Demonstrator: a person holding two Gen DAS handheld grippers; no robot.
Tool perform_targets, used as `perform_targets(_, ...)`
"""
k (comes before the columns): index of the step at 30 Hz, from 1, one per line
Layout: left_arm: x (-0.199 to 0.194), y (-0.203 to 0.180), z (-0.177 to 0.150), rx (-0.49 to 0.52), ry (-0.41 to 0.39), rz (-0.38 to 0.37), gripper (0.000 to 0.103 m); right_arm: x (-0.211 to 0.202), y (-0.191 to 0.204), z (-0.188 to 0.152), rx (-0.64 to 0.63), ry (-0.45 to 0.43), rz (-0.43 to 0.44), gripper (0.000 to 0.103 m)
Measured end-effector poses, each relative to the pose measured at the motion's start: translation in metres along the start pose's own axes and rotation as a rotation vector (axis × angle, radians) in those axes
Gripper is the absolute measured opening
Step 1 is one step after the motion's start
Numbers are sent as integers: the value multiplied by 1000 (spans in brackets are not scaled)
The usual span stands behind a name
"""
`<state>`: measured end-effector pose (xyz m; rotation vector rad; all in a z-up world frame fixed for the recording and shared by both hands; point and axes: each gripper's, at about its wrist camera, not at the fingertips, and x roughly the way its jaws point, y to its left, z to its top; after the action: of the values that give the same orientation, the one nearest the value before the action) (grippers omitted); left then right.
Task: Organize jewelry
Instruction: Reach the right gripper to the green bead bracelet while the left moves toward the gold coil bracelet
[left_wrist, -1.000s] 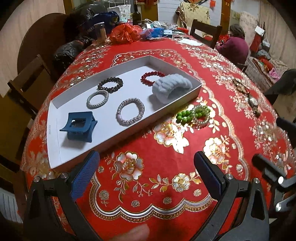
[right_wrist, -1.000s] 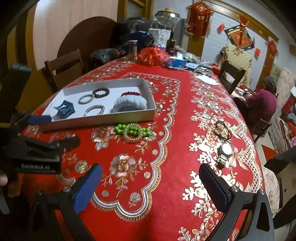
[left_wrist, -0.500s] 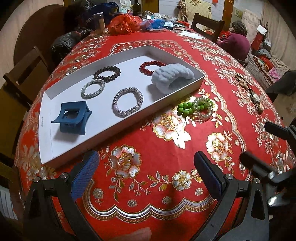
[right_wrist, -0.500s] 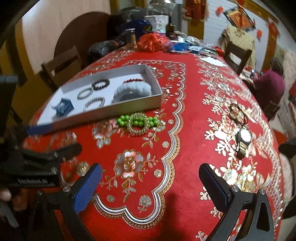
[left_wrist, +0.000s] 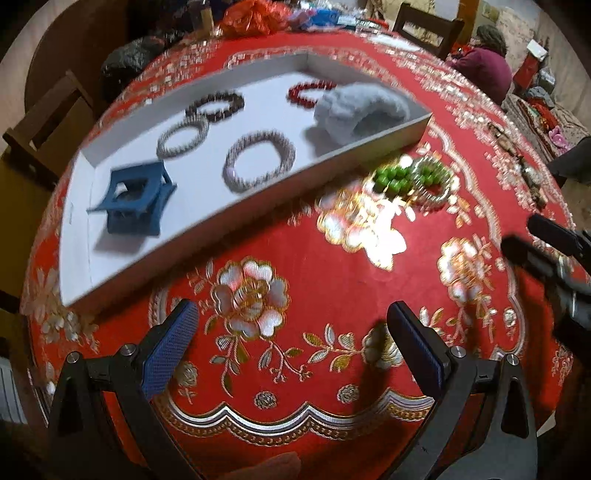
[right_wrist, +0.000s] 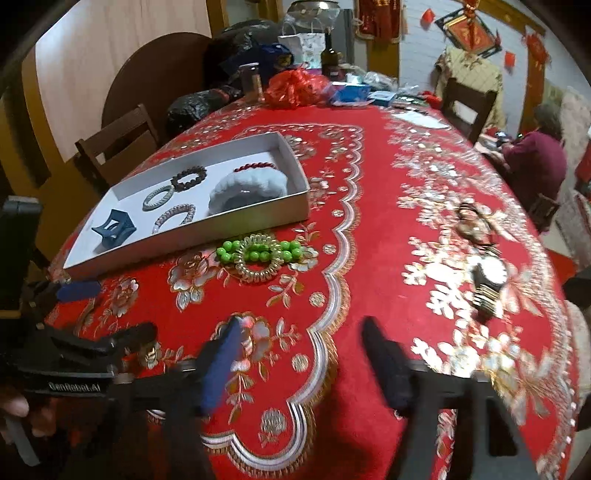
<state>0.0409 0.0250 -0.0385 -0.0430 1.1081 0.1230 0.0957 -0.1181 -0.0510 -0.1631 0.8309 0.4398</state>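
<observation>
A white tray (left_wrist: 258, 201) (right_wrist: 207, 236) on the red tablecloth holds a blue hair claw (left_wrist: 133, 201), several bracelets (left_wrist: 258, 160) and a white fluffy scrunchie (left_wrist: 354, 110) (right_wrist: 247, 188). In front of it on the cloth lie a green bead bracelet (left_wrist: 391, 179) (right_wrist: 231, 254) and a gold coil hair tie (left_wrist: 432, 184) (right_wrist: 258, 260). A wristwatch (right_wrist: 487, 284) and a dark bracelet (right_wrist: 472, 221) lie to the right. My left gripper (left_wrist: 291, 343) is open and empty above the cloth. My right gripper (right_wrist: 299, 362) is partly closed, empty, above the cloth near the front edge.
Bags, a bottle and boxes (right_wrist: 295, 85) crowd the far end of the table. Wooden chairs (right_wrist: 118, 140) stand at the left and far side. A seated person (right_wrist: 535, 162) is at the right. The left gripper shows at the left of the right wrist view (right_wrist: 74, 347).
Both grippers have moved forward towards the green beads and the tray. The right gripper's fingers have narrowed from wide open. The left gripper stays wide open.
</observation>
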Motion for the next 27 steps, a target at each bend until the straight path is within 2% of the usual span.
perform_targets(2, 4, 4, 0, -29, 12, -23, 102, 7, 1, 7, -9, -8, 29, 44)
perform_targets(8, 3, 4, 0, -31, -18, -23, 103, 27, 13, 33, -73, -36, 87, 43)
perform_targets(12, 4, 3, -1, -27, -33, -24, 103, 45, 12, 42, -87, -5, 92, 27)
perform_targets(14, 4, 3, 0, -23, -28, -25, 103, 52, 12, 43, -95, 17, 89, 22)
perform_targets(23, 5, 2, 1, -24, -32, -22, 103, 61, 18, 46, -122, 22, 59, 21)
perform_targets(26, 5, 2, 1, -14, -31, -28, 103, 58, 24, 44, -156, 23, 28, 8)
perform_targets(27, 4, 2, 2, -1, -32, -36, 102, 57, 25, 44, -157, 29, 20, 8)
